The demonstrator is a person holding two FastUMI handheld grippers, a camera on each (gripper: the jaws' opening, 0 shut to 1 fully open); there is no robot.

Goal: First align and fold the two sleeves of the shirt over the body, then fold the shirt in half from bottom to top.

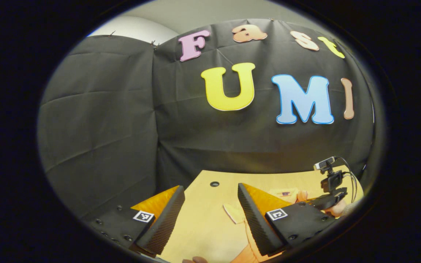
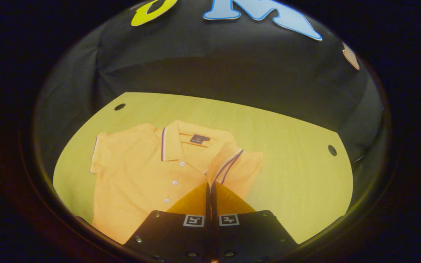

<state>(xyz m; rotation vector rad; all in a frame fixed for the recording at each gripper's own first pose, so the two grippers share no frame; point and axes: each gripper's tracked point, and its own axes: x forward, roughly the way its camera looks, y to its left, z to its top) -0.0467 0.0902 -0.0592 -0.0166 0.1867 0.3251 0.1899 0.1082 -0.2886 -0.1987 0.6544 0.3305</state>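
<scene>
Orange shirt point(image 2: 141, 175) lies flat on the table point(image 2: 291, 153), collar away. One sleeve point(image 2: 232, 164) looks folded onto the body; the other sleeve point(image 2: 102, 153) lies spread, bottom fold undone. Right gripper point(image 2: 210, 190) pinched together on that folded sleeve; left gripper point(image 1: 210, 212) gapes wide, empty.

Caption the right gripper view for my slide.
Right gripper pinches the folded sleeve of a polo shirt on the table.

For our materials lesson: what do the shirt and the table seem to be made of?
Shirt: soft matte knit cloth, probably cotton; it lies limp, with a folded collar and buttons.
Table: likely wood or laminate; smooth, pale, faintly grained, with drilled holes.
</scene>
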